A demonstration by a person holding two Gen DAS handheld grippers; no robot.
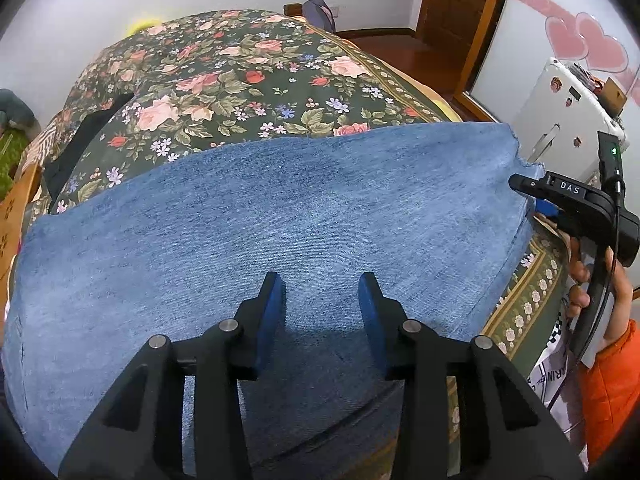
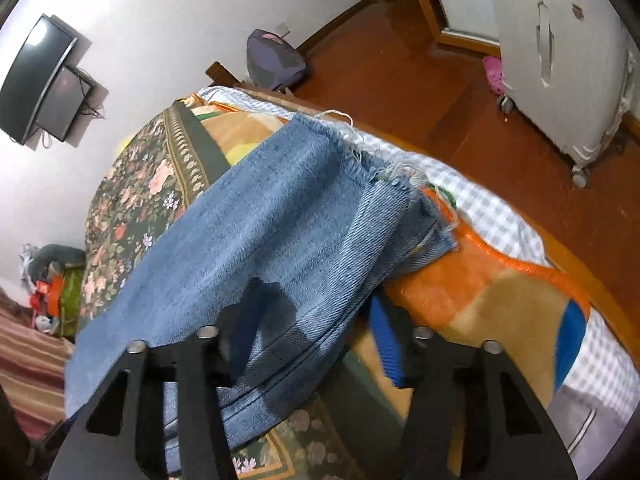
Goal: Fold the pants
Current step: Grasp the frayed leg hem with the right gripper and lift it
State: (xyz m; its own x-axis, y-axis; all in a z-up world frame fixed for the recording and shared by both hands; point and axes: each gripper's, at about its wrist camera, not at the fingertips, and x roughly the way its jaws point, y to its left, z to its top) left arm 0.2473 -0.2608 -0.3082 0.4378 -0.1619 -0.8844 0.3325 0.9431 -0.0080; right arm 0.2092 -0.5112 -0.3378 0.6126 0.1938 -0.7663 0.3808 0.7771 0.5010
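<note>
My jeans [image 1: 272, 216] lie flat across the bed's floral quilt [image 1: 224, 80], legs apparently stacked lengthwise, so one fold looks done. My left hand-held gripper [image 1: 322, 292] hovers spread open above the denim. My right hand-held gripper [image 2: 316, 308], at three o'clock, straddles the frayed hem [image 2: 384, 172], jaws apart, not yet pinching; crosswise folds remain.

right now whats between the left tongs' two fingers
Only flat blue jeans lie in the gap of the open left tongs, nothing pinched; the left wrist view shows it.
</note>
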